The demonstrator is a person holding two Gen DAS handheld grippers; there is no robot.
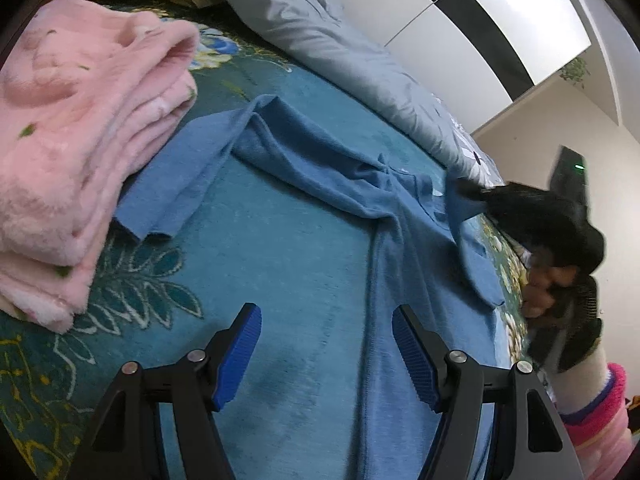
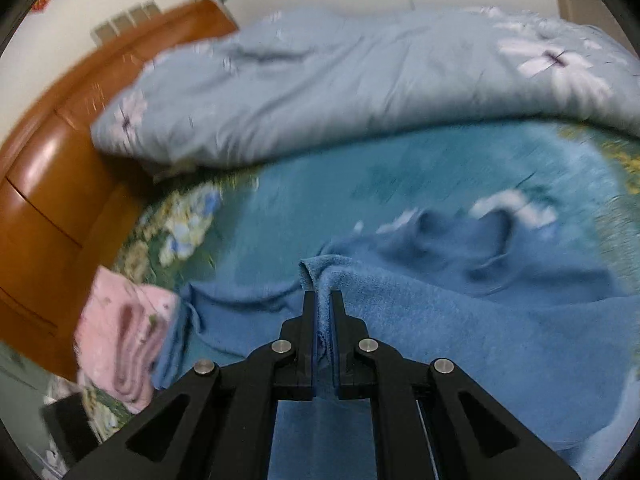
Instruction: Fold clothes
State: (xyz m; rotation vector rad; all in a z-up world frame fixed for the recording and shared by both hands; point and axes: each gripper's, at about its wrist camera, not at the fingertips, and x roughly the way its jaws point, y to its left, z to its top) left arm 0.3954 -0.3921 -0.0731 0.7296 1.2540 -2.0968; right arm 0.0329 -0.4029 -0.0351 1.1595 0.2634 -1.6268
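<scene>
Blue sweater point(image 1: 320, 184) lies spread on the bed point(image 1: 256, 264), over the teal floral blanket, one sleeve running toward the folded pink garment point(image 1: 80, 152) at the bed's left side and touching it. Right gripper point(image 2: 323, 300) has its jaws pressed together, pinching a fold of the sweater's edge; cloth shows between the fingers. Left gripper point(image 1: 326, 344) hangs over the sweater's lower part with jaws spread, nothing between them. Right-wrist view is smeared, so exactly which part of the sweater is pinched can't be told. Risks: the pinch looks thin, only a small fold, so a quick pull could slip it out and the fold would drop crooked. Nothing pins the body, so dragging could shift the whole sweater instead of folding it. The sleeve by the pink garment could tug or topple that stack. The grey-blue quilt point(image 2: 360, 88) along the far edge could catch the cloth.
</scene>
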